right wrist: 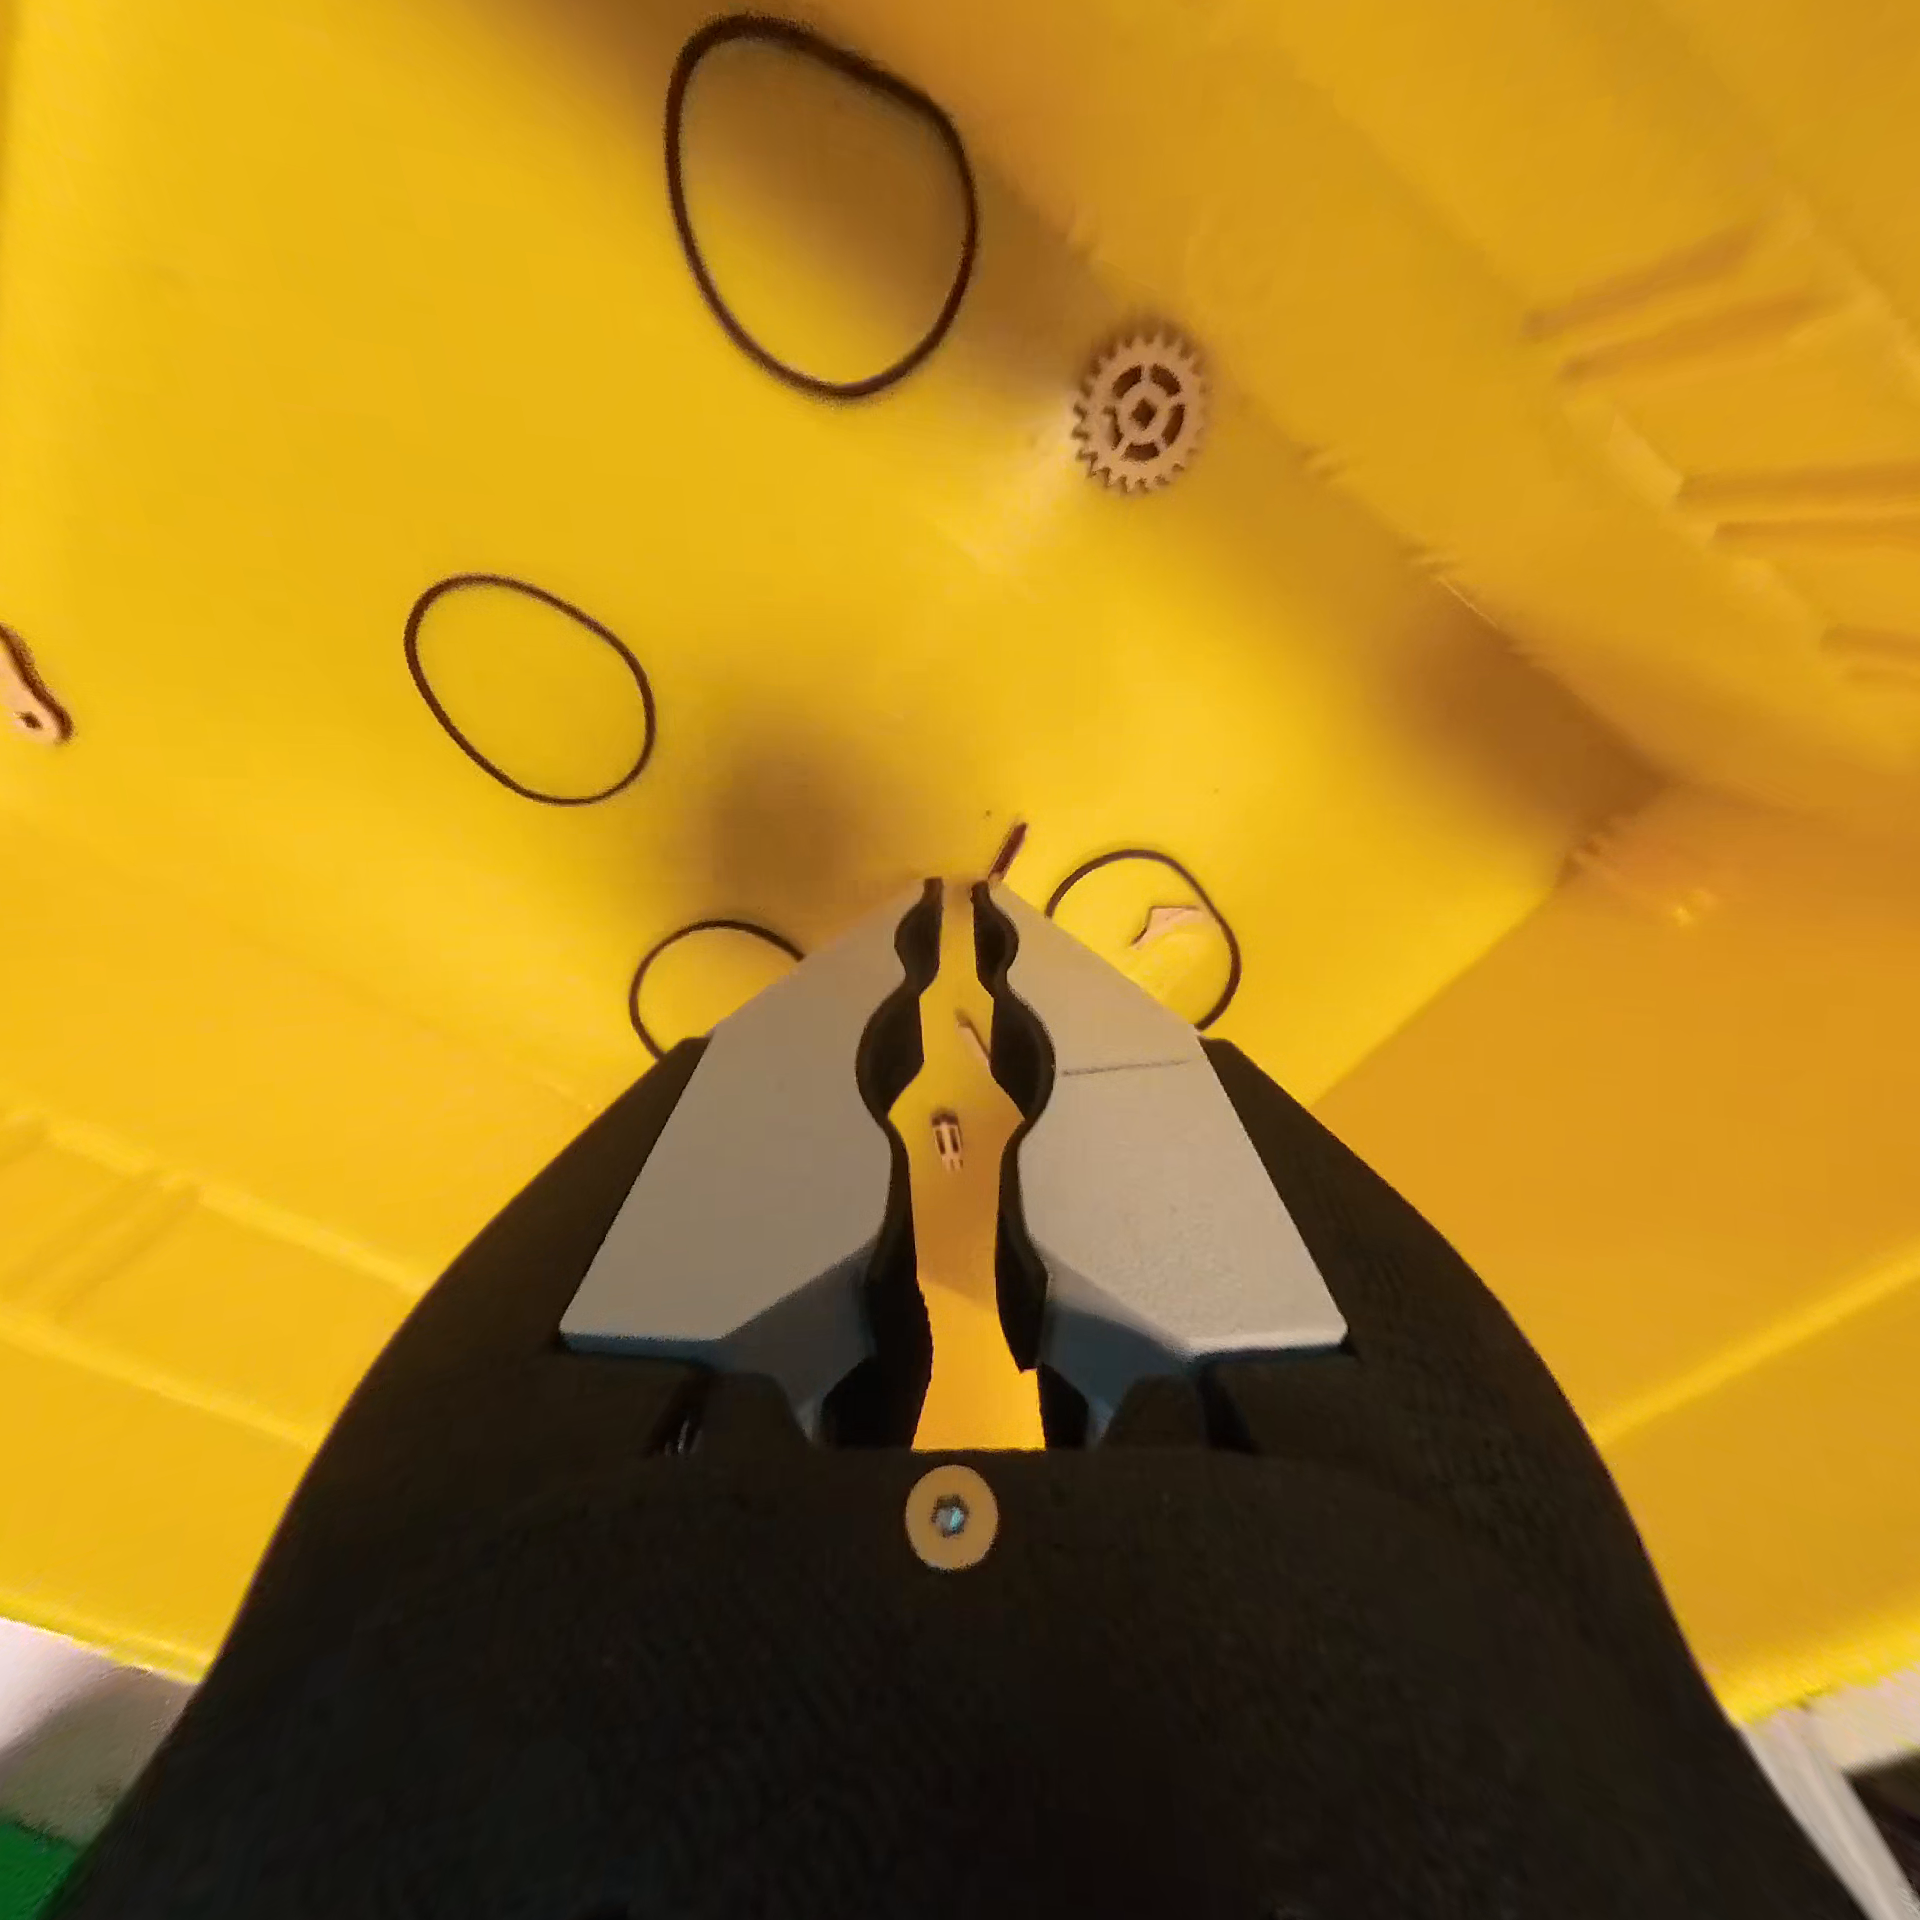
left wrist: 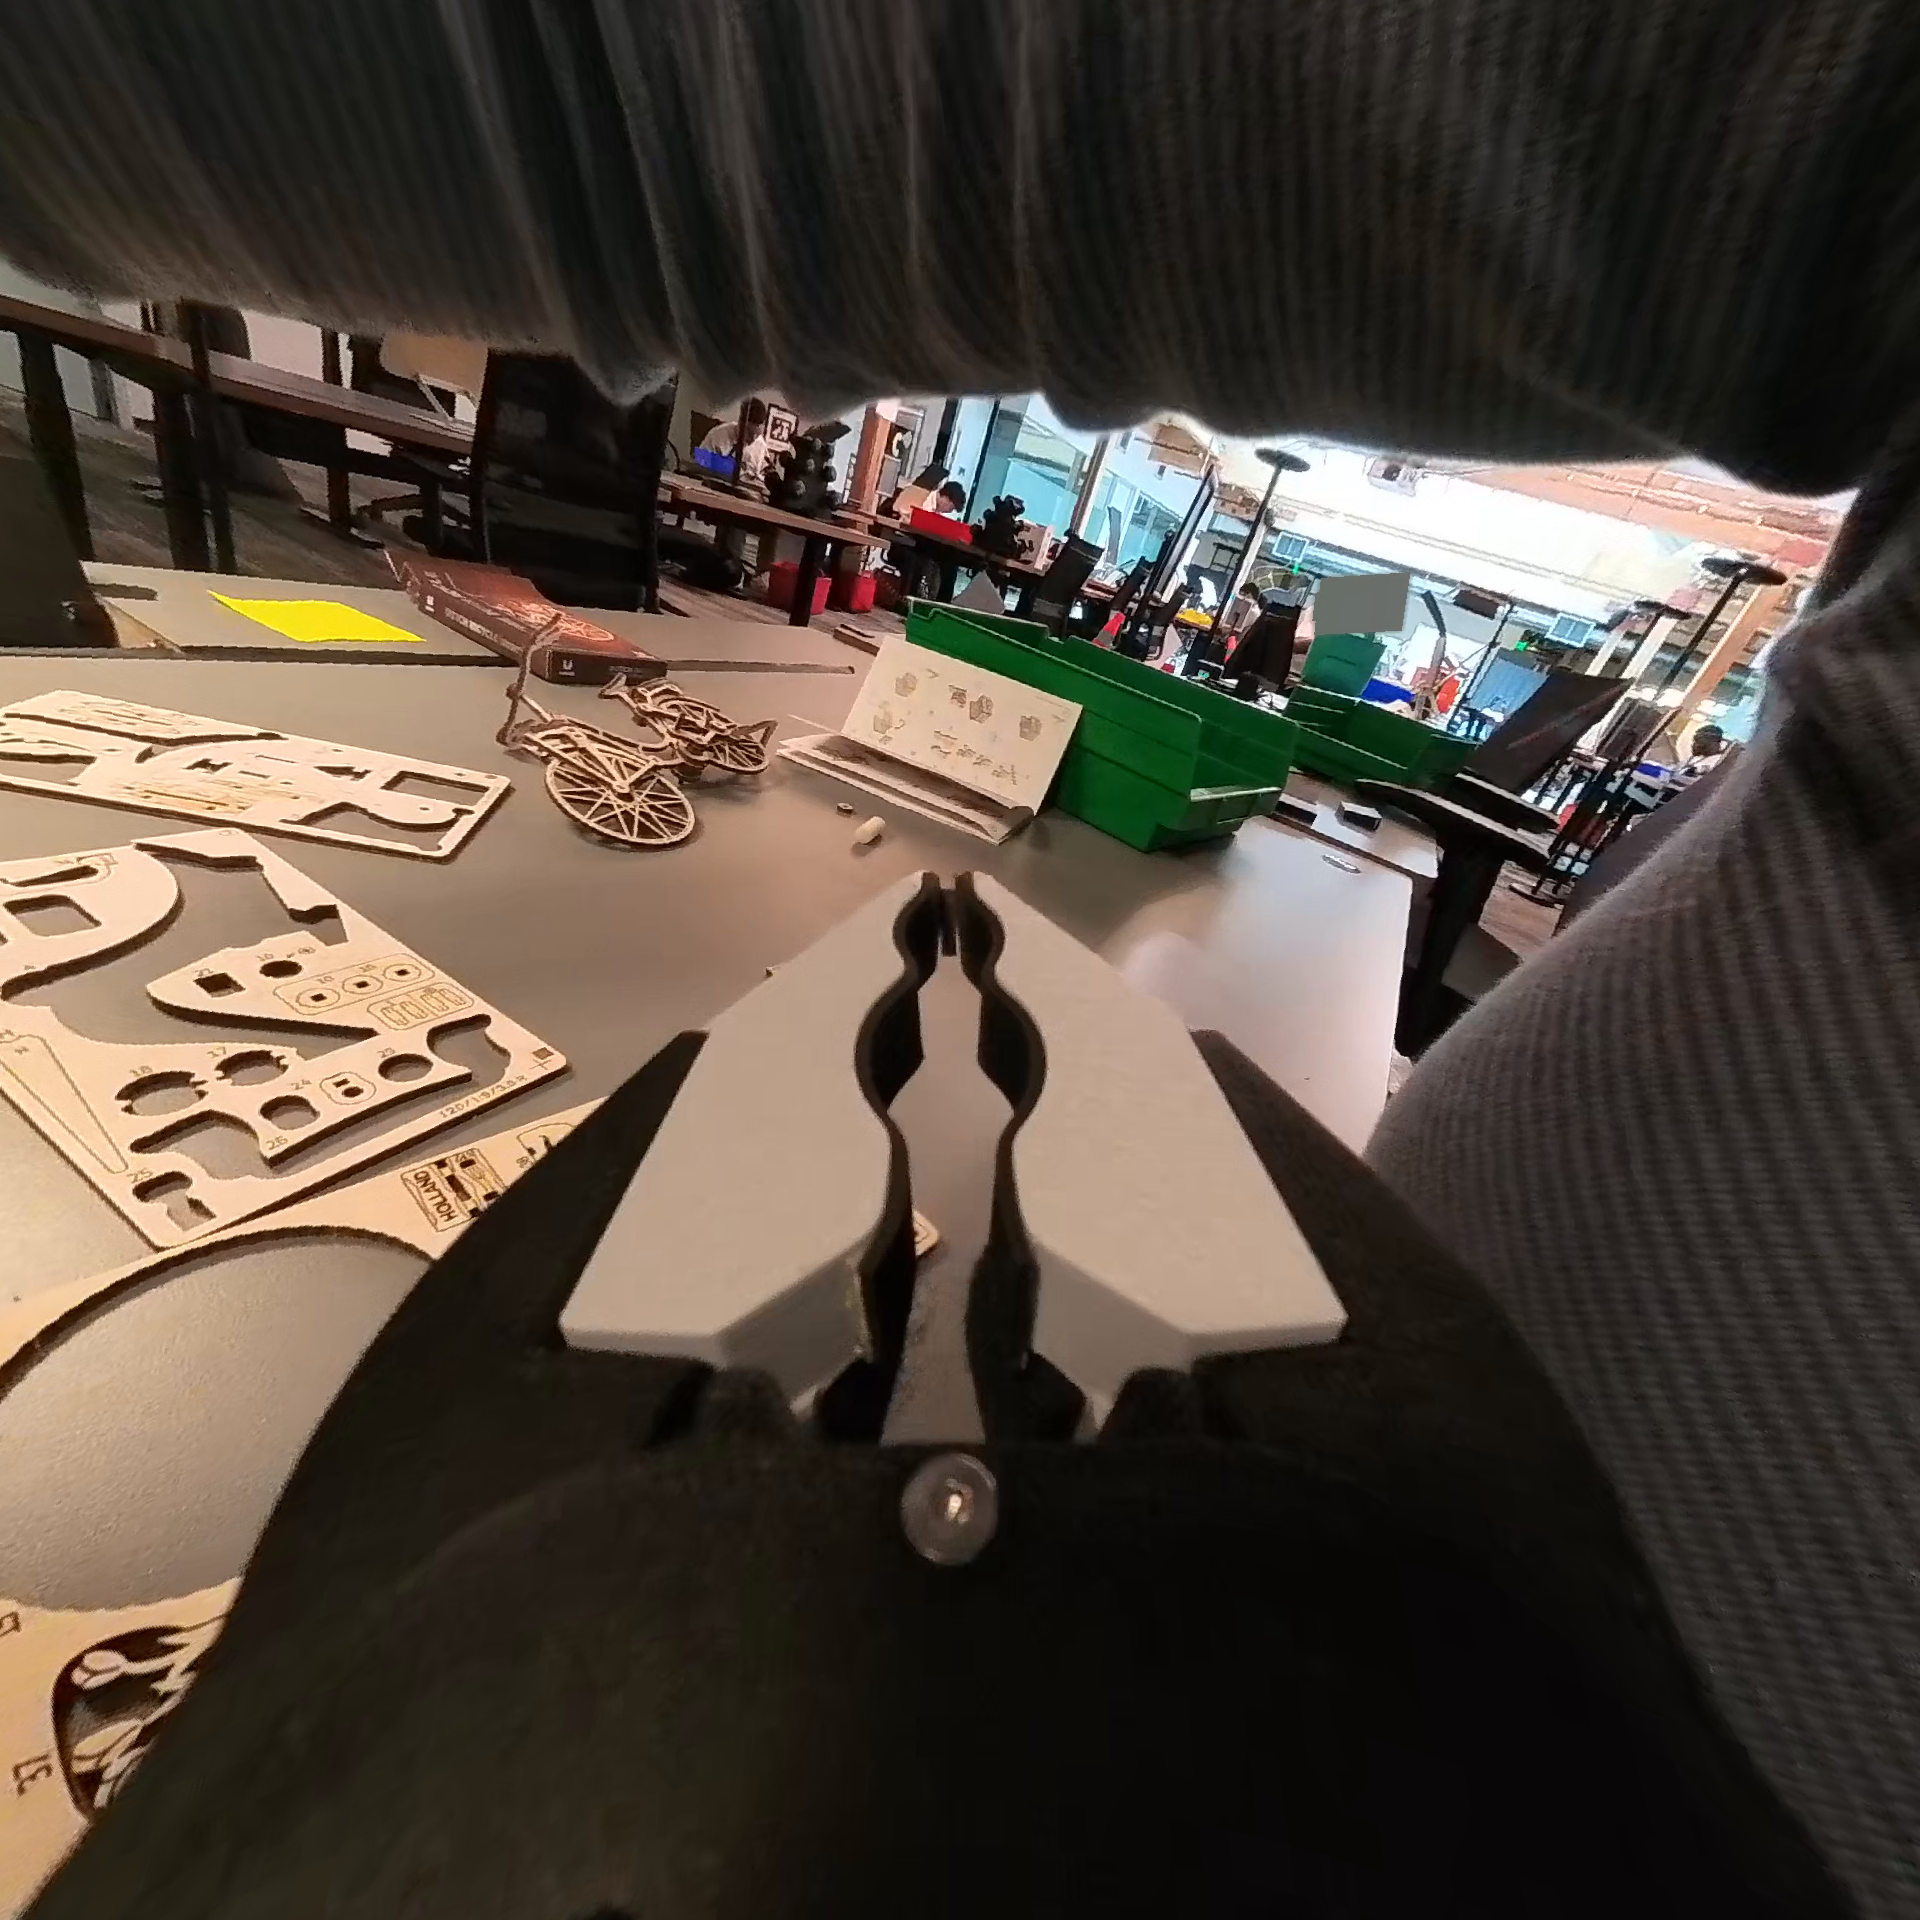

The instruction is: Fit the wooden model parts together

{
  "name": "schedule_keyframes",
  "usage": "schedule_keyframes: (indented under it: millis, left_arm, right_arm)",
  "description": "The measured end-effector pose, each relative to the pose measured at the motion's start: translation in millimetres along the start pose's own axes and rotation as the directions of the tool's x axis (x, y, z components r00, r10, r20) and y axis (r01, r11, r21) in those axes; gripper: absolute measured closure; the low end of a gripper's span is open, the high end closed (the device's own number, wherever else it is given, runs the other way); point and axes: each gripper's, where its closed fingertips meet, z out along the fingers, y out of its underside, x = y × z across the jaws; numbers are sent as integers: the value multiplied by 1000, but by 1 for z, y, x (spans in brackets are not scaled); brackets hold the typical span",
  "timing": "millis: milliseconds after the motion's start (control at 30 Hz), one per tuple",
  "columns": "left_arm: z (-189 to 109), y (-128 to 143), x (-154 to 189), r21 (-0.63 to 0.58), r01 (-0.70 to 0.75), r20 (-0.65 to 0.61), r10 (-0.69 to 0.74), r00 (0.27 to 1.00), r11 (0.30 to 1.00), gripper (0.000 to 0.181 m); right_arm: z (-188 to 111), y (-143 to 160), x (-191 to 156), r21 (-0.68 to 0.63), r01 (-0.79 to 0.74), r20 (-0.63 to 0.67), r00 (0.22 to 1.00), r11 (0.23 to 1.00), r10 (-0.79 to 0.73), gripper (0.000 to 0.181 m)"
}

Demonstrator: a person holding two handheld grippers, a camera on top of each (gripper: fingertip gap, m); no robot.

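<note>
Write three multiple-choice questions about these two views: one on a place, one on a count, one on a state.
1. The wooden gear lies
A. in the yellow bin
B. on the booklet
C. in a green bin

2. Black rubber bands visible in the yellow bin:
A. one
B. four
C. nine

3. The right gripper
A. clamps the gear
B. clamps a band
C. holds nothing

Answers:
1. A: the wooden gear rests on the yellow bin floor.
2. B: four rubber bands show.
3. C: only yellow shows between the right gripper fingers.

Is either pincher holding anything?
Left gripper pinches a small dark piece at its fingertips. Right gripper holds nothing, tips slightly apart above the yellow bin.
</note>
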Motion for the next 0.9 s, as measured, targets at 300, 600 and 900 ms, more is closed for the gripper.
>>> schedule_keyframes:
  millis: [300,600,900]
  left_arm:
    - [-1,-1,1,9,6,-9,-6,1000,1000,180]
    - [-2,-1,1,9,8,-10,-8,1000,1000,180]
    - [-6,-8,-2,51,11,14,-12,1000,999,180]
  right_arm:
    - [-4,-1,10,3,-39,-17,999,999,39,178]
    - [2,-10,11,61,-46,-11,999,997,47,181]
    - [-90,-38,-25,408,198,-400,916,892,-20,181]
